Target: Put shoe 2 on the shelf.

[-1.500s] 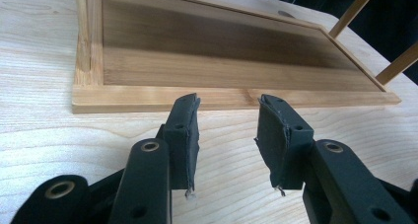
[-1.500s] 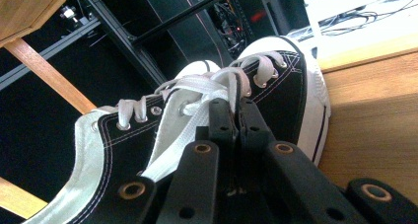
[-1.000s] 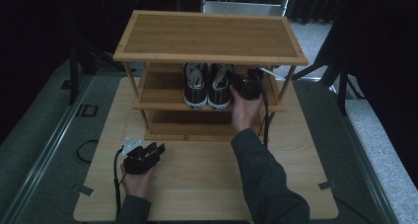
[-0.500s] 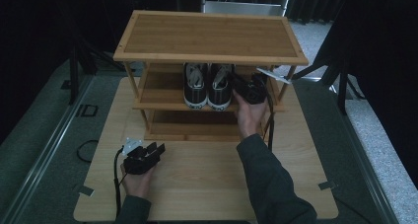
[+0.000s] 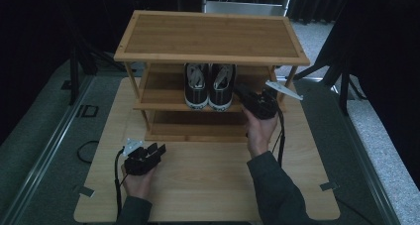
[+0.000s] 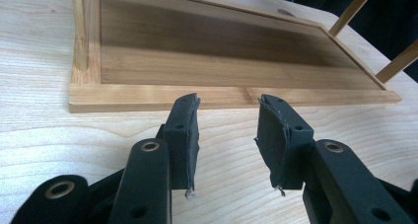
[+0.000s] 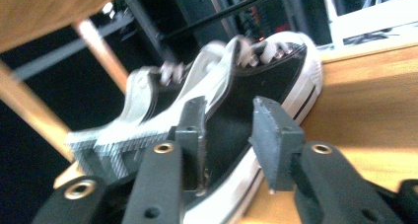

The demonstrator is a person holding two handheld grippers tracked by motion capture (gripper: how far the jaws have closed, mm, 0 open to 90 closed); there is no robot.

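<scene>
Two black sneakers with white toe caps stand side by side on the middle shelf of a wooden rack (image 5: 213,34): the left shoe (image 5: 196,86) and the right shoe (image 5: 221,86). My right gripper (image 5: 243,93) hovers just right of the right shoe, pointing at its side. In the right gripper view the right gripper (image 7: 229,130) has its jaws apart after just opening. The right shoe (image 7: 266,81) lies close behind them, with no pad pressing on it. My left gripper (image 5: 159,148) rests low over the table, open and holding nothing (image 6: 229,130).
The rack stands on a light wooden table (image 5: 208,185). Its bottom shelf (image 6: 222,61) lies bare just beyond the left gripper. The rack's right posts (image 5: 289,79) stand close to the right gripper. A cable (image 5: 118,185) trails from the left gripper toward the table's front edge.
The right gripper has opened and drawn back to the right and toward me, away from the right shoe. The left gripper has kept still.
</scene>
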